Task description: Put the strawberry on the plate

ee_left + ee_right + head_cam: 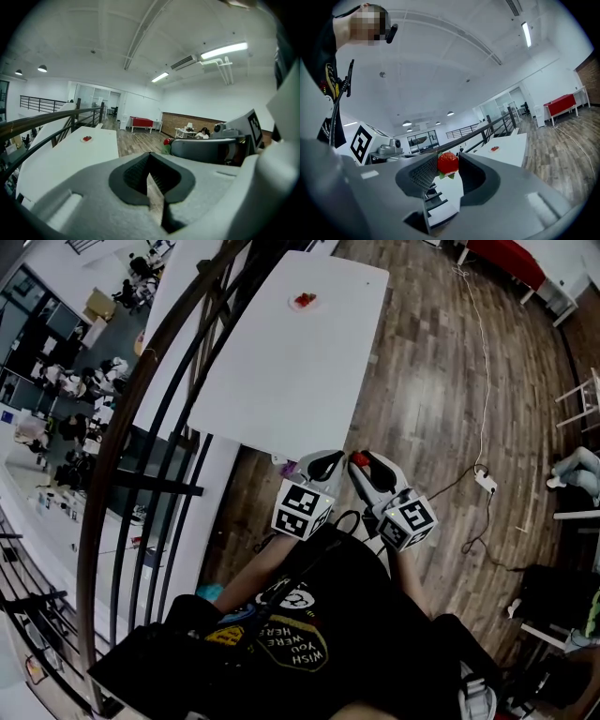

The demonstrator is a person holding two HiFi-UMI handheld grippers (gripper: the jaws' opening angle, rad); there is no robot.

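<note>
A red strawberry [447,163] with green leaves is pinched between the jaws of my right gripper [448,167]. In the head view this gripper [362,462] is held close to my body, short of the white table [281,381], with the strawberry [358,459] at its tip. Beside it, my left gripper [328,464] is shut on nothing, its pads closed together [151,174]. A small white plate [305,302] lies at the table's far end with something red on it. The plate also shows in the left gripper view [86,138] and the right gripper view [493,149].
A dark metal railing [159,427] runs along the table's left side above a lower floor. Wooden flooring [441,399] lies to the right, with a white cable and power strip [485,481]. A red table [142,123] stands far off.
</note>
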